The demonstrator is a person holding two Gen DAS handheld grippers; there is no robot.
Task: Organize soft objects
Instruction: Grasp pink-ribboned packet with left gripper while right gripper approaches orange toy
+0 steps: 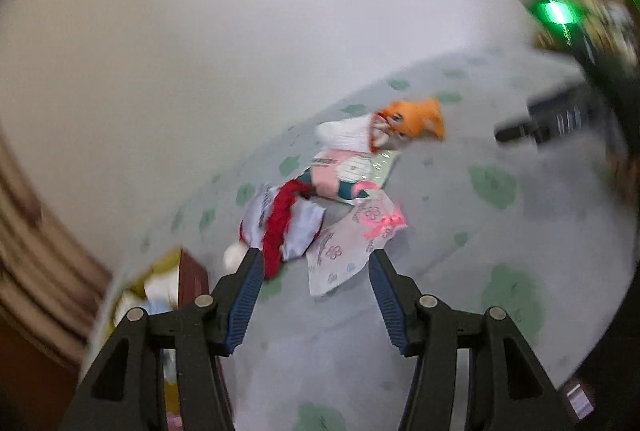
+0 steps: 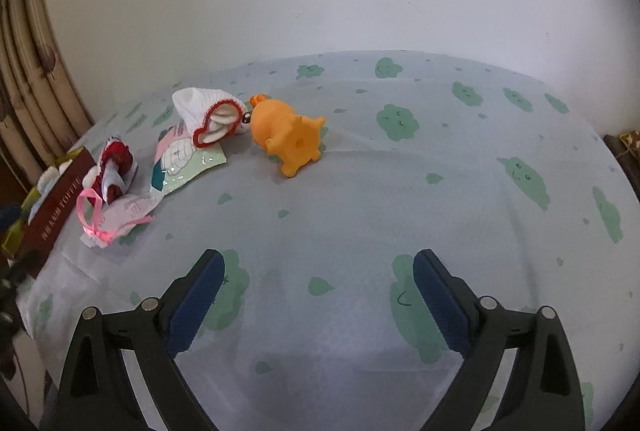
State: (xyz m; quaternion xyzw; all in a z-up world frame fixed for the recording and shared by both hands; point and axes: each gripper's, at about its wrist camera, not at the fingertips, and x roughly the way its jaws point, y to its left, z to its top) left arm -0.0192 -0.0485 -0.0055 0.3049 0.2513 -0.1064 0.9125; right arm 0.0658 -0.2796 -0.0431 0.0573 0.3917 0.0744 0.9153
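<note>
Soft things lie in a loose row on a pale sheet [image 2: 360, 199] printed with green clouds. An orange rubber animal toy [image 2: 290, 139] [image 1: 416, 119] lies on its side next to a white knit piece with a red rim [image 2: 212, 115] [image 1: 348, 133]. Beside them are a pink and green packet [image 2: 180, 163] [image 1: 352, 171], a red and white fabric item [image 2: 114, 167] [image 1: 280, 227] and a packet tied with a pink ribbon [image 2: 108, 219] [image 1: 360, 235]. My left gripper [image 1: 316, 259] is open, just short of the red item and the ribbon packet. My right gripper [image 2: 320, 259] is open wide over bare sheet, well short of the toy.
A dark red box [image 2: 60, 207] [image 1: 192, 279] holding several soft items stands at the sheet's left edge. A plain wall rises behind. Brown striped curtain folds [image 2: 28, 91] hang at the far left. The other gripper's dark body [image 1: 560, 115] shows at the right of the left wrist view.
</note>
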